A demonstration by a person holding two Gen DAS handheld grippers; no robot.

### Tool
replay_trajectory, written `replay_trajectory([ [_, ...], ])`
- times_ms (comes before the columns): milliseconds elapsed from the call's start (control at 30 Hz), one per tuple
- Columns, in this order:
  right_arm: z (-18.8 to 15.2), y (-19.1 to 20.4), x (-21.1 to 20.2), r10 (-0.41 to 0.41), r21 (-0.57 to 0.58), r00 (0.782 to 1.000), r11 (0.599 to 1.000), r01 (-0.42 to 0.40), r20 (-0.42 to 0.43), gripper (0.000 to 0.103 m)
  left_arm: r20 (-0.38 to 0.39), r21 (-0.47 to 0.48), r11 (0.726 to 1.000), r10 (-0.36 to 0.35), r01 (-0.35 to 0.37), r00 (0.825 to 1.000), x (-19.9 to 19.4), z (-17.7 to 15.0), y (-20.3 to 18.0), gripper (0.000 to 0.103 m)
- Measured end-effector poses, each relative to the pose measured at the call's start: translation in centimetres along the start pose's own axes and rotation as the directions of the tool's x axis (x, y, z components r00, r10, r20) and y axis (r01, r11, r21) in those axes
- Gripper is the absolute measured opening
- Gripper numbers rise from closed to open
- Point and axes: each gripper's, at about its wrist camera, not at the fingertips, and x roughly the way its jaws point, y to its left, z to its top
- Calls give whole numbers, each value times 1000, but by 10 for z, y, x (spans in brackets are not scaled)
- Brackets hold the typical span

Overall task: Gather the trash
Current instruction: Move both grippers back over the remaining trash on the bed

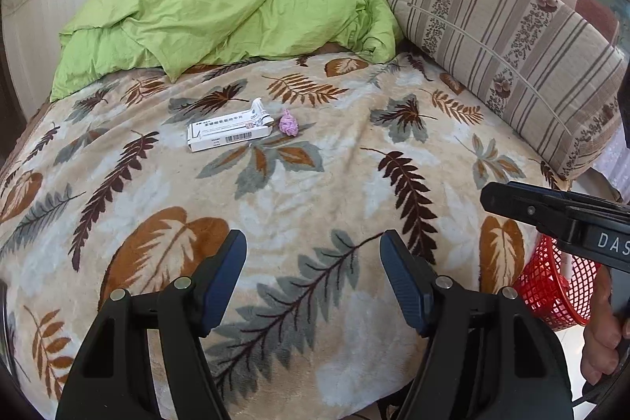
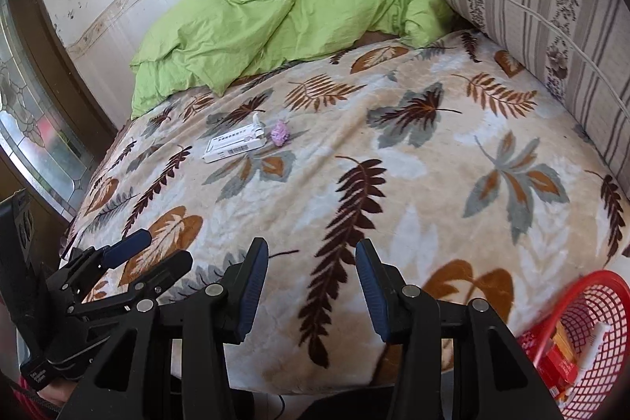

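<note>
A white medicine box [image 1: 228, 135] with an open flap lies on the leaf-patterned blanket [image 1: 315, 191], with a small crumpled pink tissue [image 1: 288, 123] just right of it. Both also show in the right wrist view: the box [image 2: 233, 143] and the tissue [image 2: 279, 133]. My left gripper [image 1: 313, 254] is open and empty, over the bed's near edge, far short of the trash. My right gripper [image 2: 311, 262] is open and empty, also at the near edge. The left gripper [image 2: 151, 254] shows at the left of the right wrist view.
A red mesh basket [image 2: 586, 333] with red packaging and white scraps stands off the bed's near right corner; it also shows in the left wrist view [image 1: 551, 286]. A green duvet [image 1: 220, 14] lies at the back. A striped cushion [image 1: 504, 42] lines the right side.
</note>
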Motion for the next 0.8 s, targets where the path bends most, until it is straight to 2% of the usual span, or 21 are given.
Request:
replay_trajectory([
  [300, 13, 22, 31, 28, -27, 999, 999, -28, -32, 49, -25, -30, 999, 20, -21, 999, 12, -1, 21, 69],
  [800, 27, 31, 78, 36, -19, 996, 999, -38, -85, 49, -79, -67, 997, 28, -34, 996, 45, -1, 48, 70],
])
